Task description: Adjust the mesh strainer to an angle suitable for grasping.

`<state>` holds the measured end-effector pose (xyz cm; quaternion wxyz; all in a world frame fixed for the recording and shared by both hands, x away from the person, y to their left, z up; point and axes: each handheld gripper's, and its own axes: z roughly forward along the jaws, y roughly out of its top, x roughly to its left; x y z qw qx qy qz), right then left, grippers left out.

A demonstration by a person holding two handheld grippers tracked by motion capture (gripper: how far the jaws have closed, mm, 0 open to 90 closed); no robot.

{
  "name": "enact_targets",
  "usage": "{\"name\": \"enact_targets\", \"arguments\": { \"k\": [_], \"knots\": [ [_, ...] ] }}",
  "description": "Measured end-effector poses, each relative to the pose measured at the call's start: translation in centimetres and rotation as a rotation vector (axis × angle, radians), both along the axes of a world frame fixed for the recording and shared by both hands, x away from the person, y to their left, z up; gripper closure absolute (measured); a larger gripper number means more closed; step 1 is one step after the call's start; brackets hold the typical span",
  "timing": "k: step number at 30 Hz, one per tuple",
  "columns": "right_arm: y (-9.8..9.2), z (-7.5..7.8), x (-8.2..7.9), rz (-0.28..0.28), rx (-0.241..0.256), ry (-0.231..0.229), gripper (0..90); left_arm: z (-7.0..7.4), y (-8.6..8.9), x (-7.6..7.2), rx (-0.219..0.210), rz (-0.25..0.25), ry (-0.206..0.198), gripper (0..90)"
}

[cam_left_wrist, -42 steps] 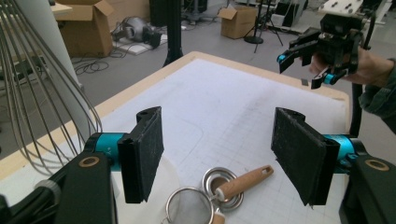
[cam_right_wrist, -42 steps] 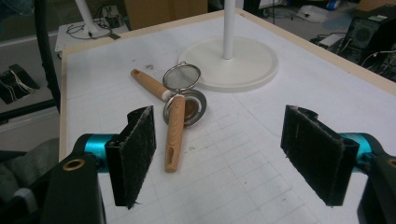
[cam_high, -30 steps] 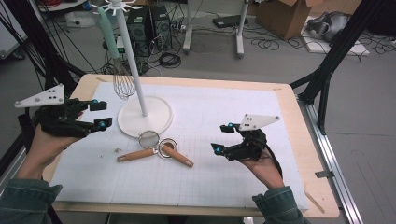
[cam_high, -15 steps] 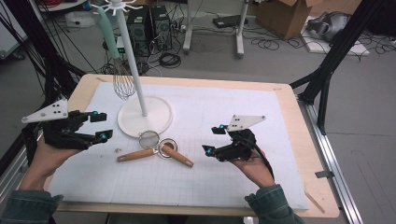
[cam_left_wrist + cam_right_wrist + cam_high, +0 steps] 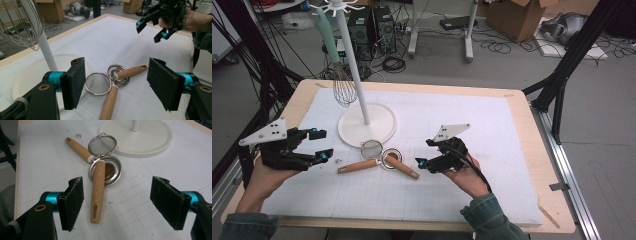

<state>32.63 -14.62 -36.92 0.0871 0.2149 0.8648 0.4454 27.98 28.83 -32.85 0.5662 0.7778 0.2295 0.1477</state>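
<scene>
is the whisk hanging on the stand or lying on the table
Hanging. The whisk dangles by its pale green handle from a hook at the top of the white stand, its wire head clear of the table.

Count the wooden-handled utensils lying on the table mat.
2. A mesh strainer, its handle pointing toward the left tongs, and a small steel ladle, its handle pointing toward the right tongs. Their heads overlap in front of the stand's base.
</scene>
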Motion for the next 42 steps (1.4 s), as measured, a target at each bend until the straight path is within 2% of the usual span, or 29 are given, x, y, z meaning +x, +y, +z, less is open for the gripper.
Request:
{"name": "enact_targets", "arguments": {
  "k": [6, 10, 19, 24, 26, 28, 35, 42],
  "knots": [
    [1.6, -1.2, 0.5, 0.020, -0.027, 0.028, 30.2, -0.5, -0.3, -0.4, 0.008, 0.002, -0.011, 30.5],
    [2.4, -2.1, 1.0, 0.014, -0.043, 0.036, 33.7, -1.0, -0.5, -0.6, 0.012, 0.003, -0.012, 30.5],
    [4.2, -4.0, 1.2, 0.022, -0.066, 0.068, 43.0, -1.9, -0.7, -0.7, 0.011, 0.010, -0.014, 30.2],
    [5.0, -4.9, 1.2, 0.041, -0.089, 0.071, 46.0, -2.3, -0.8, -0.7, 0.018, 0.012, -0.015, 30.1],
    [5.2, -5.2, 1.1, 0.042, -0.086, 0.091, 47.6, -2.4, -0.8, -0.8, 0.016, 0.013, -0.017, 29.9],
    [5.5, -5.5, 1.1, 0.041, -0.086, 0.083, 48.0, -2.5, -0.8, -0.9, 0.016, 0.013, -0.018, 29.6],
    [6.1, -6.3, 1.1, 0.050, -0.104, 0.099, 54.1, -2.8, -0.8, -0.9, 0.033, 0.011, -0.013, 29.5],
    [6.6, -7.0, 1.1, 0.048, -0.142, 0.079, 58.7, -3.1, -0.9, -0.9, 0.032, 0.015, -0.005, 29.5]
  ]
}}
